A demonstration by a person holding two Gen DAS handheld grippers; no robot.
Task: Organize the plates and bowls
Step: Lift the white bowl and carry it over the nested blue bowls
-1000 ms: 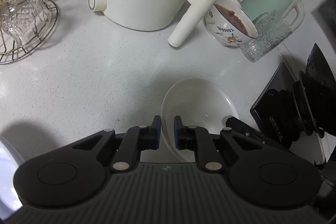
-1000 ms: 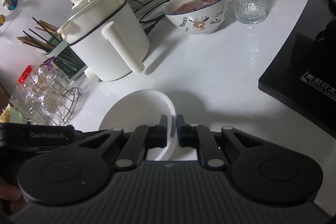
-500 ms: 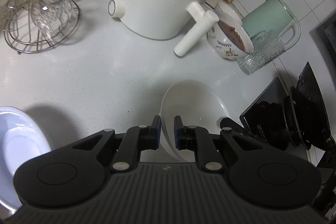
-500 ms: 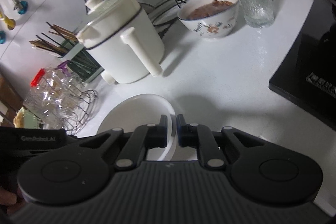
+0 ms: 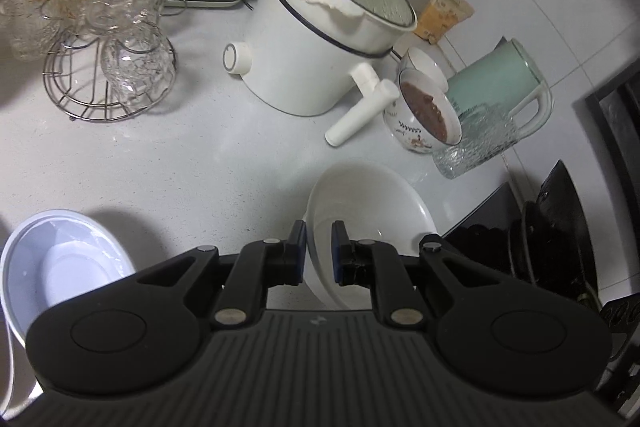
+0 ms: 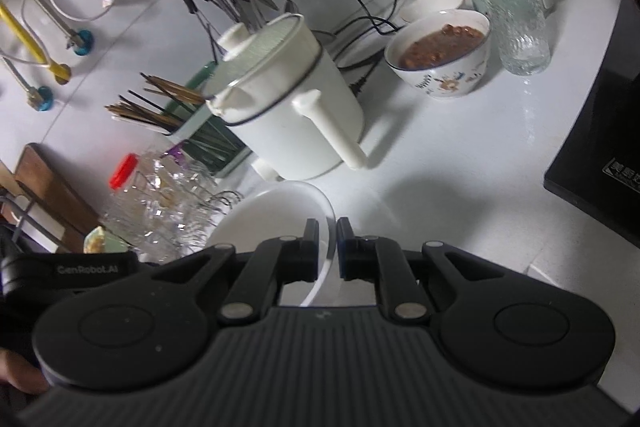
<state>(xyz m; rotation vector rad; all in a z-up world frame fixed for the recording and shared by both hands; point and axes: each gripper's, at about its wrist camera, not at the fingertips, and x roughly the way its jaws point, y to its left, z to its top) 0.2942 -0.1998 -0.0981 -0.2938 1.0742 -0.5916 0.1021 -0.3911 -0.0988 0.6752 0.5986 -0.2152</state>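
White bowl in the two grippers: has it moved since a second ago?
Yes. The white bowl has risen off the counter; the electric pot looks farther below.

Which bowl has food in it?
The flower-patterned bowl beside the tall glass: it holds brown food. The held white bowl is empty.

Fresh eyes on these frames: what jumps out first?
Both grippers, left gripper and right gripper, pinch opposite rims of one white bowl above the counter. Behind it stands a white electric pot, with a flowered bowl of brown food to its right.
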